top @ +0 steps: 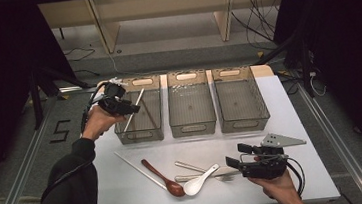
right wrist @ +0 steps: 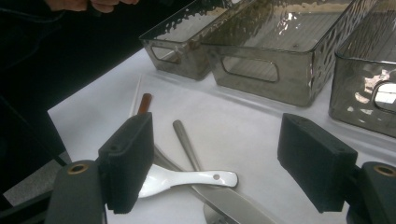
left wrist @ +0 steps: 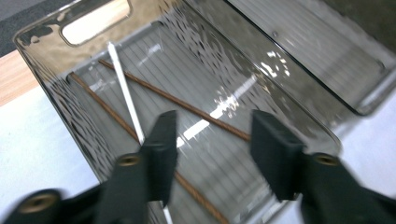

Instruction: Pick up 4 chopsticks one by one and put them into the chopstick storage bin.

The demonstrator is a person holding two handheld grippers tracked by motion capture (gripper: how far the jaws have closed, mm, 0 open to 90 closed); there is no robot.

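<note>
My left gripper (top: 130, 107) (left wrist: 212, 126) hovers over the left clear bin (top: 140, 134) (left wrist: 42, 70), jaws open with nothing pressed between the pads. A white chopstick (top: 134, 110) (left wrist: 122, 88) leans inside that bin, passing behind the left jaw, above two brown chopsticks (left wrist: 173, 100) on the bin floor. My right gripper (top: 237, 156) (right wrist: 219, 140) is open and empty above the table's front right. Before it lie a white ceramic spoon (top: 200, 179) (right wrist: 187, 178), a brown wooden spoon (top: 162, 176), a white chopstick (top: 139, 170) and metal cutlery (top: 190, 167) (right wrist: 186, 142).
Two more clear bins, the middle one (top: 193, 129) and the right one (top: 244, 124), stand beside the left bin along the back of the white table. A metal fork (top: 226, 176) lies close under the right gripper. Cables and wooden shelving sit beyond the table.
</note>
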